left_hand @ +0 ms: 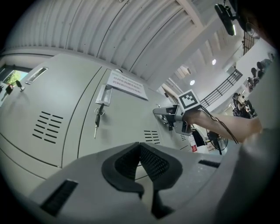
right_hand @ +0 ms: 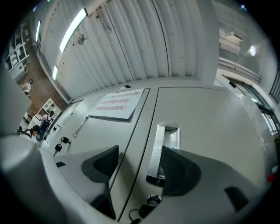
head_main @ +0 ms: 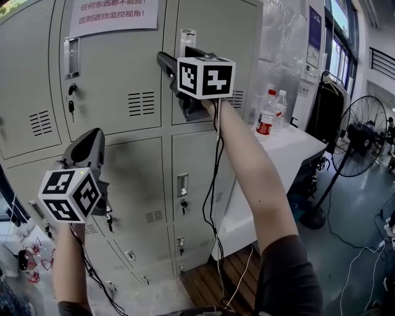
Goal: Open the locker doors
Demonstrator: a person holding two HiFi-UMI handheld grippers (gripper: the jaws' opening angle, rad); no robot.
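Note:
A bank of grey lockers point(head_main: 123, 80) fills the head view, all doors closed. My right gripper point(head_main: 166, 63) is raised at the upper right locker door point(head_main: 216, 24), just below its recessed metal handle point(head_main: 187, 38). In the right gripper view the right gripper point(right_hand: 140, 168) is open, with the handle point(right_hand: 162, 148) between its fingers and nothing clamped. A key point(right_hand: 148, 203) sits in the lock under the handle. My left gripper point(head_main: 91, 141) hangs lower left, away from any door. In its own view the left gripper point(left_hand: 140, 162) is shut and empty.
A paper sign point(head_main: 114, 13) is taped across the top doors. Keys point(head_main: 71, 105) hang from several locks. To the right stand a white table point(head_main: 296, 148) with bottles point(head_main: 271, 111) and a floor fan point(head_main: 361, 136). Cables trail on the floor.

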